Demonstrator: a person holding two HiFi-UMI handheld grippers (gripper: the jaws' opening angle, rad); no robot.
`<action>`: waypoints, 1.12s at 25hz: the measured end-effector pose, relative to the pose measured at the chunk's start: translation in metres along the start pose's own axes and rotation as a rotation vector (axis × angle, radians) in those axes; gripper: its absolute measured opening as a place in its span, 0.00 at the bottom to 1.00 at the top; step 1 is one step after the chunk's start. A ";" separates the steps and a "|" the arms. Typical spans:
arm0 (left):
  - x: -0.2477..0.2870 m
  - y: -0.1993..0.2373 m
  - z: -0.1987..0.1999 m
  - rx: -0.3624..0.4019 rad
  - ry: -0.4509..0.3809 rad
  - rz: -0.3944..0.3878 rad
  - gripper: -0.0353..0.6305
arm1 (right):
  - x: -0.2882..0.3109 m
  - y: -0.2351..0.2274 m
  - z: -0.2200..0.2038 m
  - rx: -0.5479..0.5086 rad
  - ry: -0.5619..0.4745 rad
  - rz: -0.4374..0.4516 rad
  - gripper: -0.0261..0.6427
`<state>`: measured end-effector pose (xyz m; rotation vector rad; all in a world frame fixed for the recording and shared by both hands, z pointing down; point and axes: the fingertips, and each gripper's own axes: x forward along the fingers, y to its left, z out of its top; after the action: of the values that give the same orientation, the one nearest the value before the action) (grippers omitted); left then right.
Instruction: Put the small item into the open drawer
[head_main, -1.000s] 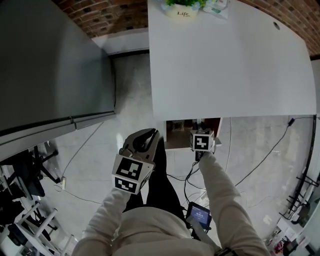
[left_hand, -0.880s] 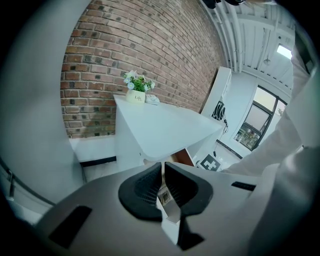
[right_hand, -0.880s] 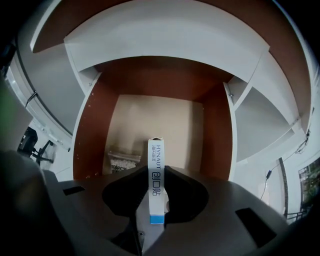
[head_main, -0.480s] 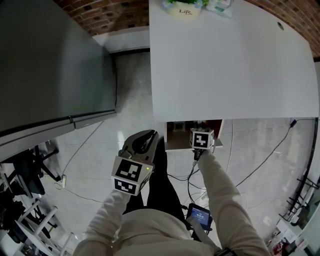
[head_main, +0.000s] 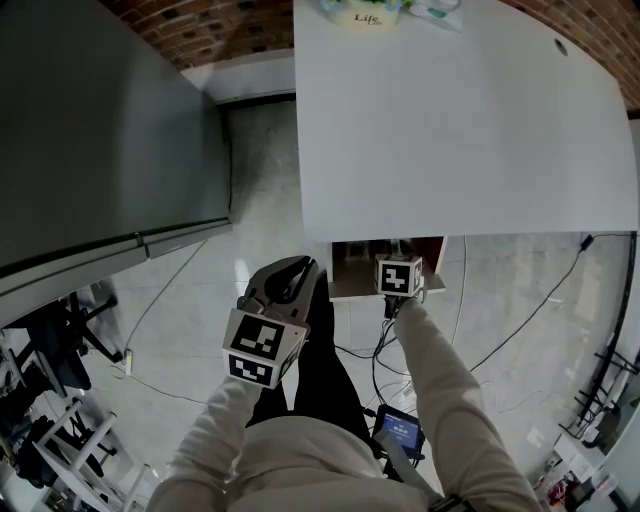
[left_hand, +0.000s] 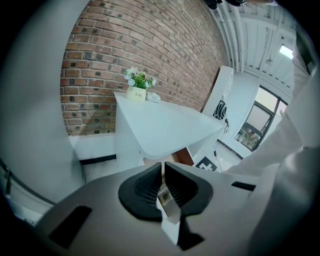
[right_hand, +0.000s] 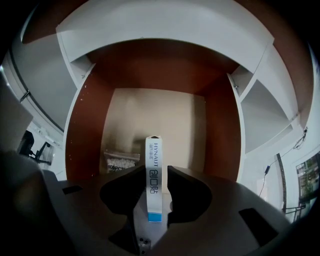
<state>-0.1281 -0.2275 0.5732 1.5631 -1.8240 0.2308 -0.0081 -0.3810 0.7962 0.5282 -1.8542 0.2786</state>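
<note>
Two arms extend forward: right gripper (right_hand: 161, 171) reaches into brown wooden open drawer (right_hand: 86, 131), jaws opening around slim white carton (right_hand: 153, 162); left gripper (left_hand: 163, 172) hangs back, jaws nearly together.

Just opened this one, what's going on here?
A person works two hand-held tools at a white desk. The right tool points into the open drawer, its jaws opening around a narrow white box that stands between them. A bag of white bits already lies in the drawer. The left tool hangs back, closed on a small white labelled piece.
</note>
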 end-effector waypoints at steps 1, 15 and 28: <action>0.000 0.000 -0.001 0.000 0.001 0.001 0.10 | 0.000 0.000 -0.001 0.004 0.003 0.008 0.28; 0.003 -0.006 0.002 0.034 0.001 -0.032 0.10 | -0.031 0.012 0.003 -0.023 -0.049 0.038 0.34; -0.001 -0.023 0.008 0.110 -0.003 -0.094 0.10 | -0.098 0.019 0.017 0.062 -0.208 0.059 0.27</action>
<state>-0.1101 -0.2372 0.5593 1.7212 -1.7607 0.2888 -0.0048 -0.3503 0.6998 0.5628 -2.0708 0.3323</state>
